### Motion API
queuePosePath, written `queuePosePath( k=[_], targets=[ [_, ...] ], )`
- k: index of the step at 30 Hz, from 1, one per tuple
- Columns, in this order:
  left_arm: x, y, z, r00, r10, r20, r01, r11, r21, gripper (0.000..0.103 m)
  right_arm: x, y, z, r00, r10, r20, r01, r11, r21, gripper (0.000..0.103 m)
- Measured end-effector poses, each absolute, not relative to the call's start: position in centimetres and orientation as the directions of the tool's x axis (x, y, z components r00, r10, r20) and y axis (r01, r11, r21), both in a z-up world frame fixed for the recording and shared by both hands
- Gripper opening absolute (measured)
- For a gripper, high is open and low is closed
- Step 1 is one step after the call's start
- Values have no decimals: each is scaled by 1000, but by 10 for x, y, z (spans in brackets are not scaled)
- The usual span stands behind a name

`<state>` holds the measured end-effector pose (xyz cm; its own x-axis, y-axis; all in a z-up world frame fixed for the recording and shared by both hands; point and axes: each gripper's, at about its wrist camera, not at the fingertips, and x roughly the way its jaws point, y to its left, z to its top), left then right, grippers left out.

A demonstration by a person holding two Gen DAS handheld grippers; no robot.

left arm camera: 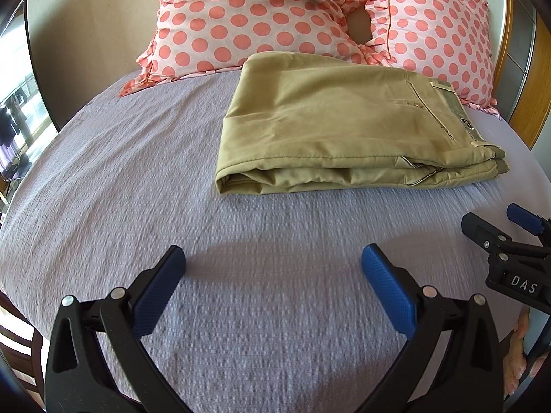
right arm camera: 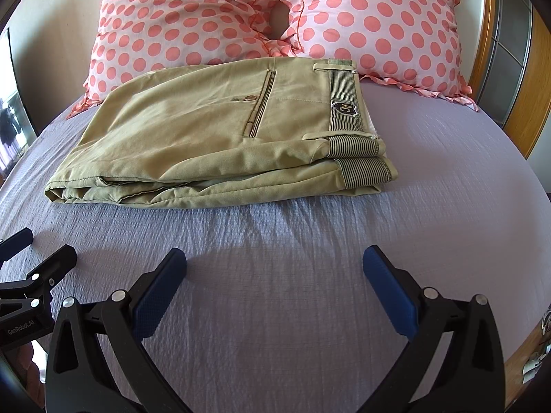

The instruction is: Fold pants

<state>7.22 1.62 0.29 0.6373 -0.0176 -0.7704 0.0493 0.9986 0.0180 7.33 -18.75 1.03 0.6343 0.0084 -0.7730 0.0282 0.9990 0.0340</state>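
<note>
Folded khaki pants (right arm camera: 220, 130) lie on the bed ahead of both spread, empty tools (left arm camera: 273, 268) (right arm camera: 275, 268)

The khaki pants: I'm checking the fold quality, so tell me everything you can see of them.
The khaki pants lie folded into a compact, layered rectangle on the lavender bedsheet, their far edge against two polka-dot pillows. The fabric looks like smooth woven cotton, lightly creased. On top show a buttoned welt pocket, belt loops and a striped waistband lining with a shield badge, at the right end. The stacked layers are slightly offset. Both grippers, left and right, are open and apart from them.
</note>
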Motion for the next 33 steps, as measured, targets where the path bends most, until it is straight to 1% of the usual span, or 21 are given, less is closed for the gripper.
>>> queuePosePath(
  k=[33],
  targets=[
    [73,17,4,639,-16,-769,43,999,15,101,74,-187,10,635,10,-772,26,999,34,102]
  ],
)
